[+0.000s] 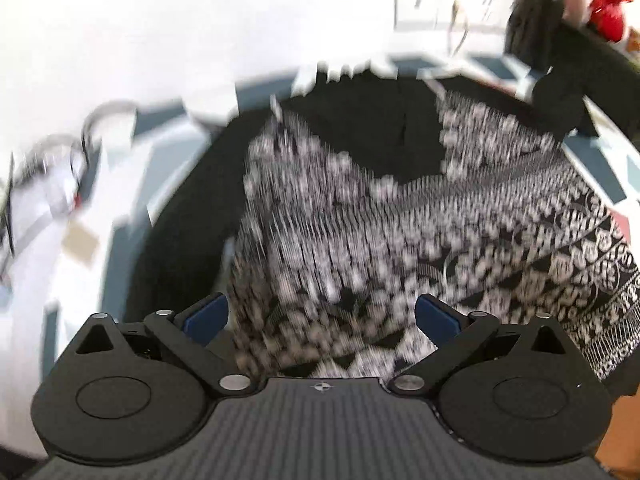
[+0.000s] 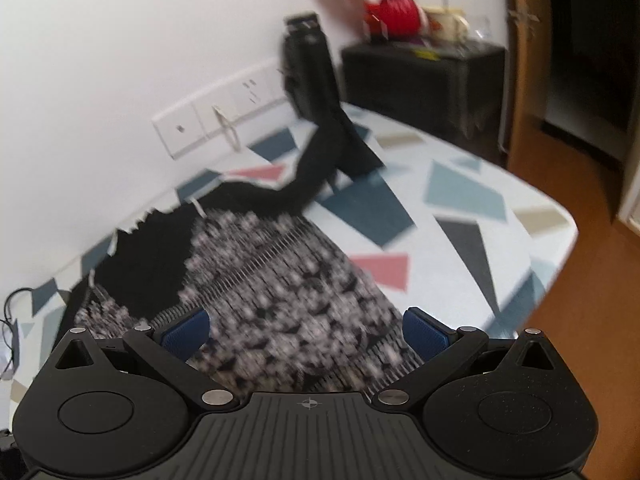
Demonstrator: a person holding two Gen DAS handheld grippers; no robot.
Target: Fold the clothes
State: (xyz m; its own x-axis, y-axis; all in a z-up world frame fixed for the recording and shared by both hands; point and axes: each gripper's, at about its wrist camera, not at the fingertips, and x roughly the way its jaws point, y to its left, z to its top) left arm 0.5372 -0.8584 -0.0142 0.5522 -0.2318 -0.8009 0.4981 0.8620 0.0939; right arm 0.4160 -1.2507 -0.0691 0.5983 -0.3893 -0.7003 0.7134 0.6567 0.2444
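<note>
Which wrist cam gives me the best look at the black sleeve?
Right wrist: the black sleeve stretches across the patterned tablecloth toward the wall, seen nearly whole. Left wrist catches only a dark stretch of it at the far right edge, blurred.

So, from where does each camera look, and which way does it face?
Left wrist: sits on the left gripper, looking forward and down at the patterned garment; its open blue fingers show.
Right wrist: sits on the right gripper, facing the garment, the table and the wall; its open fingers show.
Shared: the garment, the table, the red ornament.
</note>
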